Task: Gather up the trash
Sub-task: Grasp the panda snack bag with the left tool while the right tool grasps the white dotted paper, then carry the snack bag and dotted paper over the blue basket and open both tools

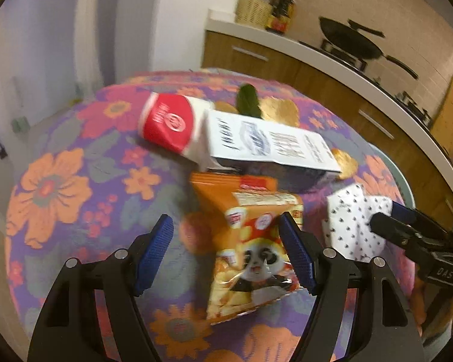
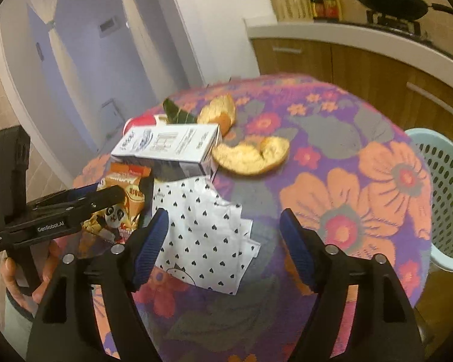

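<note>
An orange snack bag with a panda (image 1: 250,241) lies on the floral tablecloth (image 1: 75,181), between the fingers of my left gripper (image 1: 225,223). Those jaws stand open; the left pad is well clear of the bag. A white napkin with black hearts (image 2: 202,235) lies under my right gripper (image 2: 225,214), which is also open, its left finger over the napkin's edge. Behind lie a white carton (image 2: 172,144), a red and white cup (image 1: 169,123), orange peels (image 2: 250,154) and a green leaf (image 2: 175,111). The right wrist view shows the left gripper (image 2: 117,194) over the snack bag (image 2: 120,211).
A pale blue perforated basket (image 2: 447,196) stands beside the table at the right. A person's hand (image 2: 15,274) holds the left gripper's handle. Behind the table runs a kitchen counter (image 1: 287,39) with wooden cabinets, a wok (image 1: 350,39) and a woven basket (image 1: 253,9).
</note>
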A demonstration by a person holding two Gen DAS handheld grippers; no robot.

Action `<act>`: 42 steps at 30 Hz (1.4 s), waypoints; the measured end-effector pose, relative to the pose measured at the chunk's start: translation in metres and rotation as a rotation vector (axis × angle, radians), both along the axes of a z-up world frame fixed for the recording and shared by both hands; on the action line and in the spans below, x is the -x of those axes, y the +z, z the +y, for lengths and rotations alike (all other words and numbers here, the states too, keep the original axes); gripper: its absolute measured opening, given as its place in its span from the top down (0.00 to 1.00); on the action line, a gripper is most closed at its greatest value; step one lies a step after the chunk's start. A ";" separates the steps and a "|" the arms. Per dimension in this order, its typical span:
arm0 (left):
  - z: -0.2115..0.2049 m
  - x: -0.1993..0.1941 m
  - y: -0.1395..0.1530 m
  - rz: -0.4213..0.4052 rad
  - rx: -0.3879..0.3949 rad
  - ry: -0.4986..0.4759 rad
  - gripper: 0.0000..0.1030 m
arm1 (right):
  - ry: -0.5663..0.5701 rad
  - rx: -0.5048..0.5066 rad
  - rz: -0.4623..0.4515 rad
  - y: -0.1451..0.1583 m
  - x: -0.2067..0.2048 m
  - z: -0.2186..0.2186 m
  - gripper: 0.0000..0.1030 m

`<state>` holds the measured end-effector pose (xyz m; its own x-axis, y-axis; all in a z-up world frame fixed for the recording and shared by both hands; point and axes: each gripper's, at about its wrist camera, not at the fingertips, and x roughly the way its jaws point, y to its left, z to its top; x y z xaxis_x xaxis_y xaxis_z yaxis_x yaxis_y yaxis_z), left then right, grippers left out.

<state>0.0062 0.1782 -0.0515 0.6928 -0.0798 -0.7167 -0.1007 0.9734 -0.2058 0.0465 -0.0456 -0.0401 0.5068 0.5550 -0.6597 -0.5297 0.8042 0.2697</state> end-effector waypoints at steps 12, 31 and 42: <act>-0.012 -0.003 -0.009 0.026 -0.003 -0.058 0.72 | 0.022 0.094 0.063 -0.010 -0.006 0.017 0.27; -0.010 0.007 0.000 -0.047 0.026 -0.079 0.79 | 0.082 0.108 0.006 -0.009 0.006 0.024 0.81; -0.016 0.015 0.009 -0.095 0.019 -0.135 0.79 | 0.073 0.044 -0.091 0.005 0.027 0.008 0.96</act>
<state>-0.0092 0.1624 -0.0425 0.7394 -0.1896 -0.6460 0.0511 0.9726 -0.2270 0.0196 -0.0377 -0.0348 0.5253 0.5639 -0.6372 -0.6078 0.7728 0.1829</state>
